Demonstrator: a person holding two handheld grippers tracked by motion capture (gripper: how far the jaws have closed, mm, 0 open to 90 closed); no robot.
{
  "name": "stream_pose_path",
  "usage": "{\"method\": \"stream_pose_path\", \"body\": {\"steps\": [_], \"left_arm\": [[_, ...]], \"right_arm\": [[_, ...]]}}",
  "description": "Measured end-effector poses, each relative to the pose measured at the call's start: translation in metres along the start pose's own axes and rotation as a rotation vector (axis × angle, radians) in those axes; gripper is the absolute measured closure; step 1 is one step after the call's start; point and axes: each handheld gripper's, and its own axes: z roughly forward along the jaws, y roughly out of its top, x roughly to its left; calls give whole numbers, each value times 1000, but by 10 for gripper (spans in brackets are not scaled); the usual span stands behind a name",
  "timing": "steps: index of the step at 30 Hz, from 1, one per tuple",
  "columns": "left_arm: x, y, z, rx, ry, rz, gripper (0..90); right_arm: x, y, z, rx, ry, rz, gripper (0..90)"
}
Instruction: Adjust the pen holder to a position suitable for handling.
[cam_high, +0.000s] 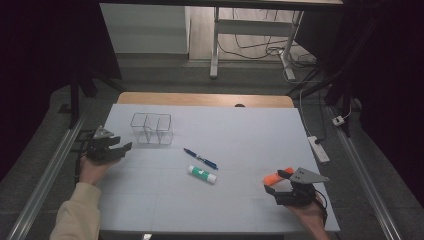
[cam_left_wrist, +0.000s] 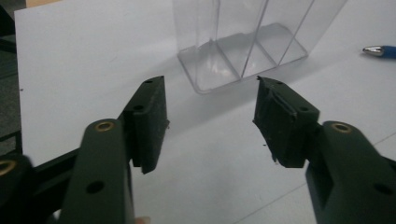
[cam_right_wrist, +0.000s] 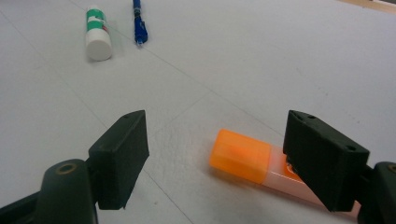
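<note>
A clear plastic organiser (cam_high: 151, 128) with compartments stands at the back left of the white board. My left gripper (cam_high: 124, 149) is just left of it, open and empty. In the left gripper view the organiser (cam_left_wrist: 243, 42) stands just beyond the gripper (cam_left_wrist: 209, 93). A blue pen (cam_high: 200, 158) and a white glue stick with a green label (cam_high: 202, 174) lie at the middle. An orange highlighter (cam_high: 277, 176) lies at the front right. My right gripper (cam_high: 276, 181) stands open around the highlighter (cam_right_wrist: 240, 156), its pads apart from it; the gripper (cam_right_wrist: 217, 121) faces the glue stick (cam_right_wrist: 97, 32) and pen (cam_right_wrist: 138, 23).
The white board (cam_high: 240, 130) lies on a wooden table whose far edge (cam_high: 205, 99) shows. Metal rails (cam_high: 55, 165) run along both sides. A power strip (cam_high: 318, 148) and cables lie on the floor at the right; desk legs (cam_high: 215, 45) stand beyond.
</note>
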Motion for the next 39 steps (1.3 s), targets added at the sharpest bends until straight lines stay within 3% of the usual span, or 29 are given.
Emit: {"method": "stream_pose_path", "body": {"steps": [5, 18, 21, 32, 39], "left_arm": [[6, 6, 2, 15, 7, -16, 505], [16, 19, 13, 7, 55, -24, 814], [19, 21, 16, 8, 49, -27, 890], [20, 30, 31, 23, 41, -11, 892], [14, 36, 41, 41, 44, 18, 892]], "right_arm": [[-2, -1, -2, -9, 1, 11, 221], [-2, 0, -4, -19, -9, 11, 223], [-2, -1, -3, -21, -9, 11, 223], [-2, -2, -3, -14, -4, 16, 225], [0, -2, -3, -19, 5, 11, 225]]}}
